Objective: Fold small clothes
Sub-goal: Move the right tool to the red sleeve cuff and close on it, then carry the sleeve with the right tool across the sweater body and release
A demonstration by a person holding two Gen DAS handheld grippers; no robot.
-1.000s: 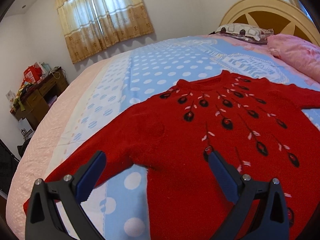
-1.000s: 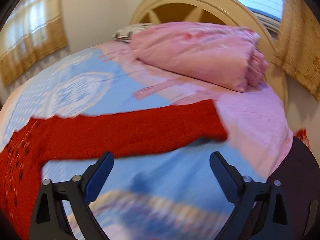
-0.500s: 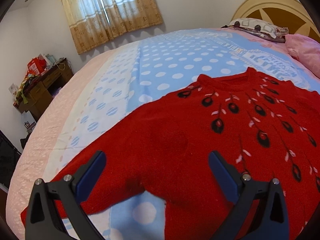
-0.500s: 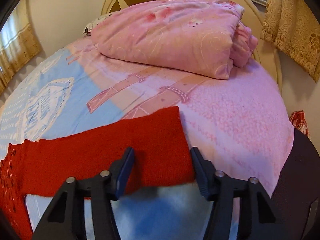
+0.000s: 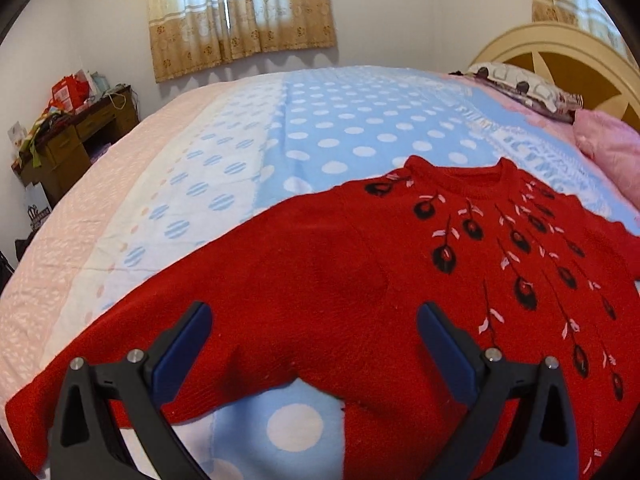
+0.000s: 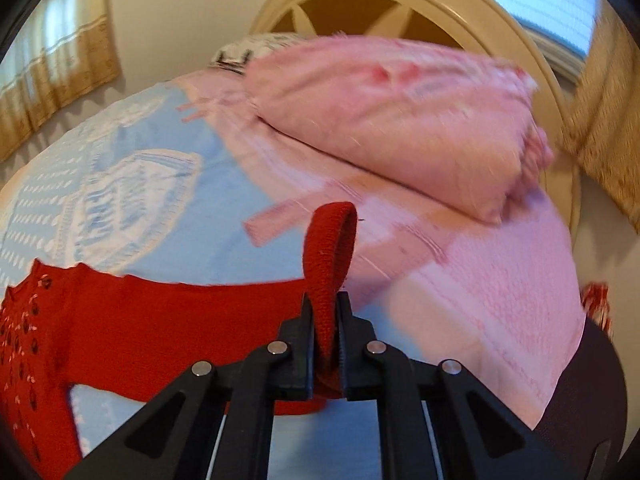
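Bed: blue polka-dot and pink bedspread (image 5: 352,128) under a red knitted sweater with black leaf motifs (image 5: 360,280), spread flat.
Left hand-held gripper (image 5: 314,332): jaws wide apart, above the sweater's sleeve.
Right hand-held gripper (image 6: 325,320): clamped on the other sleeve's cuff (image 6: 332,240), folded pink quilt (image 6: 400,120) beyond.

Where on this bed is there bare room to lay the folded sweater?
Free: the dotted blue bedspread beyond the sweater collar, toward the curtain; the pink strip below the folded quilt. Crowded: by the headboard, with quilt and pillow.
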